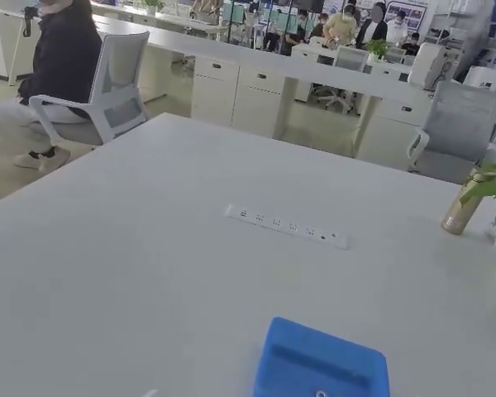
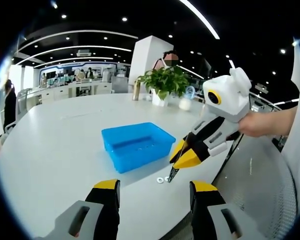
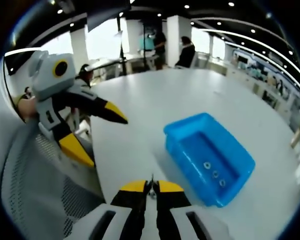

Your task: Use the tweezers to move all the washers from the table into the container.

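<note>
White table [image 1: 149,248] under everything. Blue container [image 2: 137,145] mid-frame in my left gripper view. Left gripper [image 2: 156,186] bottom edge, jaws spread. Right gripper [image 3: 151,187] clamped on tweezers [image 2: 171,173]. I count three washers [image 3: 215,174] inside container; one loose washer [image 2: 160,179] on table lower centre, beside tweezer tip.

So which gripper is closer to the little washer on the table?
Right. The right gripper, shut on thin metal tweezers, hangs close over the small silver washer beside the blue plastic container; the left gripper, jaws open, sits further back.
</note>
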A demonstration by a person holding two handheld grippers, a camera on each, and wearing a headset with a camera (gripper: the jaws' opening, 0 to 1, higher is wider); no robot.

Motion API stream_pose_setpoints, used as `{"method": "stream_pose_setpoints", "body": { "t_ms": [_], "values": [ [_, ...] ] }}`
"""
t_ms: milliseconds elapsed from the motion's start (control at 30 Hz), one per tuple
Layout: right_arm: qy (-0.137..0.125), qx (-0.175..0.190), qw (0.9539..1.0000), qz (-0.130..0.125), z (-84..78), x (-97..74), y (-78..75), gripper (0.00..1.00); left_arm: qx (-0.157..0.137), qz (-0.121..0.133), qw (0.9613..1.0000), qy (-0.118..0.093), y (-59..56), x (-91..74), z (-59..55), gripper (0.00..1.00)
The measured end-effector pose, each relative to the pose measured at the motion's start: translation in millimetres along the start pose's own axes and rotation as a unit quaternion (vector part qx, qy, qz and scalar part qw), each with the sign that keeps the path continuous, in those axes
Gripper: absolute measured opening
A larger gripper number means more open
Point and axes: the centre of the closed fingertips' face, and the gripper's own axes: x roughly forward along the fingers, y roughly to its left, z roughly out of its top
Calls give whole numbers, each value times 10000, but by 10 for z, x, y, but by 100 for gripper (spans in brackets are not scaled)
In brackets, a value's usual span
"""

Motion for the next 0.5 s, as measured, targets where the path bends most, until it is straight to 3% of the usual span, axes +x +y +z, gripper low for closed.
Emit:
{"method": "stream_pose_setpoints", "body": {
  "t_ms": [200, 500],
  "values": [
    [-96, -198, 9998, -28, 34, 45, 49, 3, -60, -22, 9999, -100, -9, -4, 34, 57],
    [-445, 95, 9988, -168, 2, -11, 7, 2, -43, 5, 9999, -131, 1, 4, 41, 58]
  ]
}}
